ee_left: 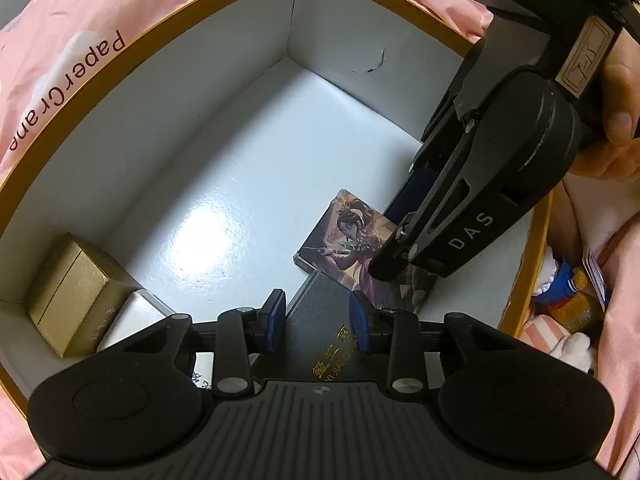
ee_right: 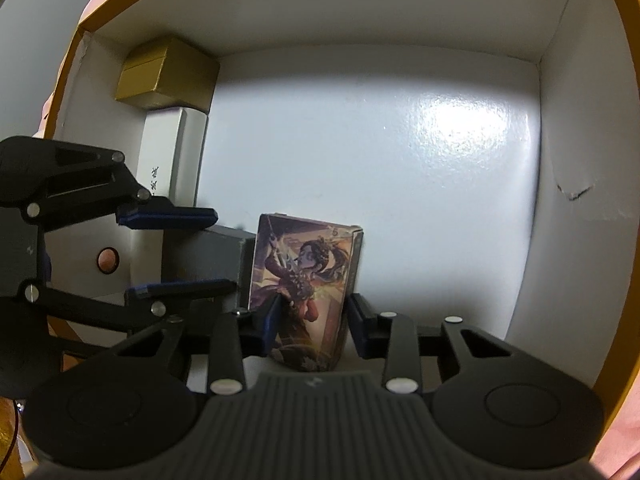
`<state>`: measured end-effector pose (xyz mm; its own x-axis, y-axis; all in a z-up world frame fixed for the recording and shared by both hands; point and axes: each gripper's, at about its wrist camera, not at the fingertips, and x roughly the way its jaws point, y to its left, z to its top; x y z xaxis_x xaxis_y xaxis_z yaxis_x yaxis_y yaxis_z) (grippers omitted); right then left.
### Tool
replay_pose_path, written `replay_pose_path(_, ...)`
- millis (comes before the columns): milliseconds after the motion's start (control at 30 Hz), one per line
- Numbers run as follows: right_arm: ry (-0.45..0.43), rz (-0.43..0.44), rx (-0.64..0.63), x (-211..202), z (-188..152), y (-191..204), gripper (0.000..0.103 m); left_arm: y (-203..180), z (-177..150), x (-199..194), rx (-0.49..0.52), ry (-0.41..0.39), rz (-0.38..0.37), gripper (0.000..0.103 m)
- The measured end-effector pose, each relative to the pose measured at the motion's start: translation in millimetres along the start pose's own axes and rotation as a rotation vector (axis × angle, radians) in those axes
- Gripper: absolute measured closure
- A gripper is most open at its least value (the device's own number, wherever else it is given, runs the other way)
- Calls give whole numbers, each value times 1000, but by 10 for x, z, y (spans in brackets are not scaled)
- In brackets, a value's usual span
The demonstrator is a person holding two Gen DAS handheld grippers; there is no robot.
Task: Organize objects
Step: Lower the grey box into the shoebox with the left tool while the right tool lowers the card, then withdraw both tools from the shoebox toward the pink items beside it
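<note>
pink bedding (ee_left: 36, 20), open box (ee_left: 224, 152)

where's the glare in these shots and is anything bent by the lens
Left wrist view: a bright glare patch on the glossy white box floor, and the orange-rimmed box wall bows into a curve. Right wrist view: glare on the floor's upper right; the rim curves strongly.

Rumpled pink bedding (ee_left: 48, 8) with cloud print.
</note>
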<state>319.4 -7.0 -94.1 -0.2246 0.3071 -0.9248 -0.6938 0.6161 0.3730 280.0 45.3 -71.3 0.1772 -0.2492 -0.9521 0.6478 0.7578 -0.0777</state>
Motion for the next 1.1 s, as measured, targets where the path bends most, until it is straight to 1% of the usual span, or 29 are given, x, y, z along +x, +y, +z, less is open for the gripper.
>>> replay_pose_path(100, -3, -7, -2, -37, -14, -4, 62, 20, 3, -1, -19, -6, 3, 63)
replay_pose_path(200, -25, -19, -10, -107, -48, 8, 62, 20, -31, -27, -42, -33, 14, 64)
replay_pose_path(233, -43, -30, -22, -146, -66, 28, 59, 8, -52, -47, -56, -45, 23, 64)
replay_pose_path(267, -68, -53, -45, -199, -92, 71, 54, -8, -93, -104, -66, -66, 42, 64)
replay_pose_path(333, -116, -90, -87, -309, -153, 161, 54, -67, -149, -239, -69, -115, 103, 64)
replay_pose_path(367, -145, -103, -107, -384, -198, 210, 54, -113, -172, -343, -71, -153, 130, 65)
replay_pose_path(400, -172, -111, -126, -450, -243, 251, 54, -150, -189, -432, -80, -188, 137, 65)
replay_pose_path(500, -290, -134, -179, -712, -474, 394, 54, -305, -279, -739, -130, -294, 155, 65)
replay_pose_path(600, -401, -139, -206, -959, -761, 472, 54, -529, -427, -970, -162, -375, 180, 65)
replay_pose_path(633, -437, -135, -210, -1023, -860, 481, 54, -617, -484, -1021, -175, -385, 184, 65)
replay_pose_path(667, -479, -131, -205, -1086, -981, 492, 51, -707, -557, -1073, -190, -378, 192, 65)
replay_pose_path(733, -528, -127, -181, -1128, -1165, 508, 43, -862, -657, -1102, -217, -352, 244, 65)
replay_pose_path(800, -549, -96, -158, -1136, -1355, 519, 43, -1023, -797, -1127, -230, -344, 294, 65)
replay_pose_path(867, -528, -51, -137, -1100, -1510, 527, 43, -1095, -917, -1120, -279, -328, 295, 65)
replay_pose_path(900, -516, -33, -135, -986, -1552, 603, 43, -1137, -1002, -1132, -303, -321, 285, 65)
replay_pose_path(933, -498, -23, -138, -931, -1621, 638, 44, -1175, -1069, -1126, -319, -315, 276, 67)
replay_pose_path(1033, -460, -53, -162, -757, -1797, 780, 44, -1327, -1287, -1044, -347, -278, 257, 70)
replay_pose_path(1100, -413, -67, -178, -599, -1895, 848, 51, -1396, -1394, -938, -364, -248, 232, 70)
